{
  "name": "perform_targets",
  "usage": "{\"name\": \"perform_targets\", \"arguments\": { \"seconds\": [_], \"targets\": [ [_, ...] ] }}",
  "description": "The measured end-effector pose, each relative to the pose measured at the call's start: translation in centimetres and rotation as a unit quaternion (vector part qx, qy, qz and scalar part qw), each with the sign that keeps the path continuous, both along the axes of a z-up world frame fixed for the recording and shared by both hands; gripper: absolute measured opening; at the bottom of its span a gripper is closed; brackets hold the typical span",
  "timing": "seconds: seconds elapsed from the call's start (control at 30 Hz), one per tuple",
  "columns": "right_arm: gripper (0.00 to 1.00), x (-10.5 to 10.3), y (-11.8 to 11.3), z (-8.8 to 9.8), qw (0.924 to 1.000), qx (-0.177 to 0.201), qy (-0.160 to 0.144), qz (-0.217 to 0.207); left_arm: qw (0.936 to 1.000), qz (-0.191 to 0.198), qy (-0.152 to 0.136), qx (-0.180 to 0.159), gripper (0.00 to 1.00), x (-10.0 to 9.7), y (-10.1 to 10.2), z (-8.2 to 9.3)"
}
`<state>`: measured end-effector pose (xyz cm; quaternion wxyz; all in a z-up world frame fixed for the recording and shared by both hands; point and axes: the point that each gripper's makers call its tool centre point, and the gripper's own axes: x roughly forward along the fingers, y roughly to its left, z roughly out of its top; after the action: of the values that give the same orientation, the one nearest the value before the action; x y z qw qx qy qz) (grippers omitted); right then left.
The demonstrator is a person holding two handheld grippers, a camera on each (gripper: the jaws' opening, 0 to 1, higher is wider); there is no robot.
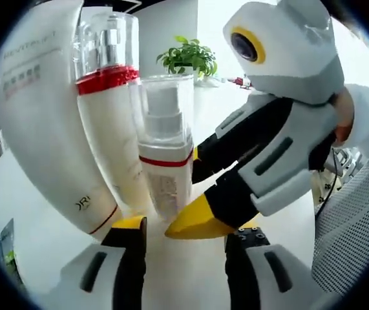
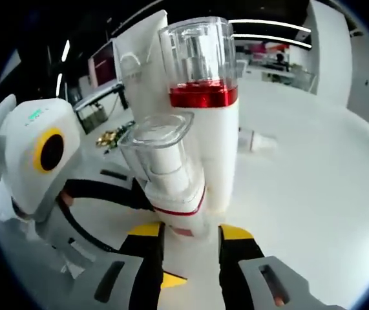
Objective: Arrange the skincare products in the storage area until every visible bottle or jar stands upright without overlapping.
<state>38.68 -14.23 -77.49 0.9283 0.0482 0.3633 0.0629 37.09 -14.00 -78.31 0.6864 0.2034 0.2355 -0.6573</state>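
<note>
We've got three products clustered upright on the white counter (image 2: 313, 194): a big white tube (image 1: 42, 123) at the back, a tall pump bottle (image 2: 203, 110) with a red collar and clear cap, and a small spray bottle (image 2: 171, 187) with a clear cap and thin red band in front, touching or nearly touching the tall one.

Right gripper (image 2: 189, 234) straddles the small spray bottle's base, yellow-tipped jaws on either side at about bottle width. Contact looks likely, but we can't tell whether it's actually clamped. In the left gripper view the right gripper (image 1: 200, 223) comes in from the right, one yellow tip low beside that bottle. Low hold makes sense: keeps the bottle vertical while sliding it.

Left gripper (image 1: 185, 229) is parted wide, holding nothing, near the cluster's base, likely to brace it.

Another small item (image 2: 256, 139) lies on its side farther back on the counter; too small to identify.

Our read: the small bottle needs separating from its neighbours. Risk: tipping the tall pump.
</note>
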Motion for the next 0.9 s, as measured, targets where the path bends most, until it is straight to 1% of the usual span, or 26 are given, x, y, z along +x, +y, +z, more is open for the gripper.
{"name": "perform_targets", "arguments": {
  "seconds": [0.07,0.17,0.3,0.47,0.6,0.8,0.9],
  "targets": [
    [0.24,0.0,-0.1,0.1,1.0,-0.001,0.0,-0.002,1.0,0.002,0.0,-0.001,0.42,0.0,-0.1,0.1],
    [0.22,-0.2,0.0,0.5,1.0,-0.008,-0.002,0.001,1.0,0.006,-0.007,0.002,0.38,0.3,0.1,0.1],
    [0.17,-0.1,0.1,0.7,1.0,-0.002,-0.005,0.0,0.9998,0.016,-0.009,0.004,0.35,0.8,0.2,0.1],
    [0.17,-0.2,0.1,0.7,1.0,-0.004,-0.003,0.0,0.9996,0.025,-0.013,0.009,0.3,1.2,0.5,0.0],
    [0.17,-0.1,-0.1,0.6,0.9999,-0.001,0.002,-0.012,0.9993,0.031,-0.016,0.011,0.28,1.4,0.6,-0.1],
    [0.15,0.1,-0.4,0.3,0.9996,-0.01,0.006,-0.027,0.9992,0.035,-0.014,0.012,0.23,1.5,0.7,0.0],
    [0.15,0.1,-0.5,0.2,0.9993,-0.001,0.006,-0.037,0.9993,0.034,-0.01,0.013,0.23,1.4,0.7,0.0]
  ]
}}
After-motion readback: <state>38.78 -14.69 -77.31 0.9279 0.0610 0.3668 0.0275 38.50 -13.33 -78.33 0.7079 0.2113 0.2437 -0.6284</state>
